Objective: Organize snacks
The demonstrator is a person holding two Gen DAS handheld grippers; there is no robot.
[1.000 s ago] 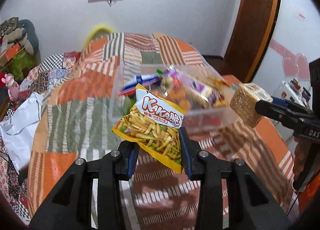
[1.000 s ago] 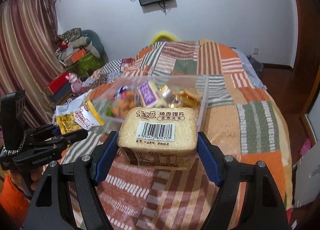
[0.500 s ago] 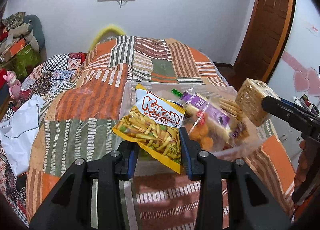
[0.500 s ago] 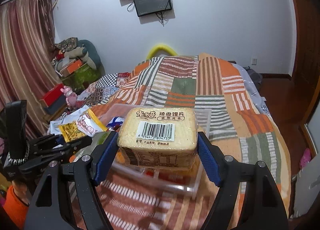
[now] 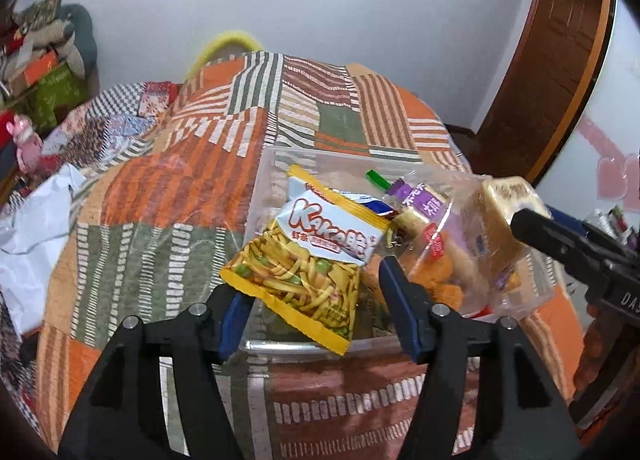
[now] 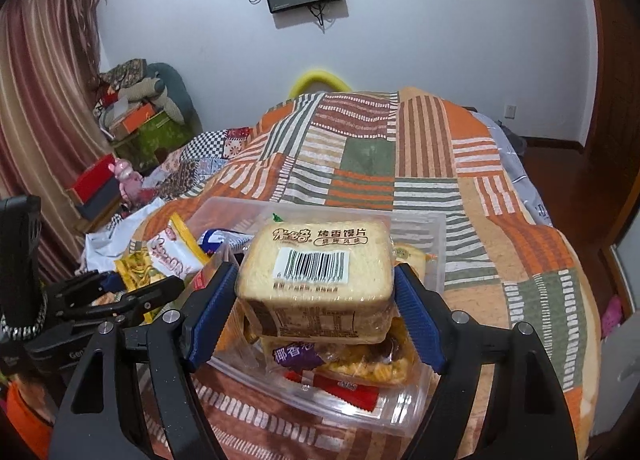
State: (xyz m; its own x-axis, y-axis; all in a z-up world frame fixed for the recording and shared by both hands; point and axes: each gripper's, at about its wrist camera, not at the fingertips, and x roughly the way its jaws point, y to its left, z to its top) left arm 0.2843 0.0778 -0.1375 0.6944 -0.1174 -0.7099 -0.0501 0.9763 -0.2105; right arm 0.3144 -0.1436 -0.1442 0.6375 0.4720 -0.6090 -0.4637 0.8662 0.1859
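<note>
My left gripper [image 5: 316,296] stands with its jaws spread wider than before around a yellow and white Kaka snack bag [image 5: 308,256], which tilts over the near left part of a clear plastic box [image 5: 280,344]; whether the pads still touch the bag is unclear. My right gripper [image 6: 316,300] is shut on a wrapped pack of toasted bread slices [image 6: 316,272] and holds it just above the snacks in the same box [image 6: 352,412]. The bread pack [image 5: 504,216] and the right gripper [image 5: 576,248] also show at the right of the left wrist view. The left gripper [image 6: 120,300] and its bag [image 6: 160,260] show at the left of the right wrist view.
The box sits on a bed with an orange, green and brown patchwork quilt [image 5: 168,196]. Inside lie a purple-labelled pack [image 6: 296,356], fried snacks [image 5: 444,276] and a red packet [image 6: 344,388]. White cloth [image 5: 28,232] lies at the left. A wooden door [image 5: 552,60] stands at the right.
Both grippers have moved forward over the box with their snacks. The left jaws have spread apart and the Kaka bag has tipped to the left. The bread pack has come down onto the snacks.
</note>
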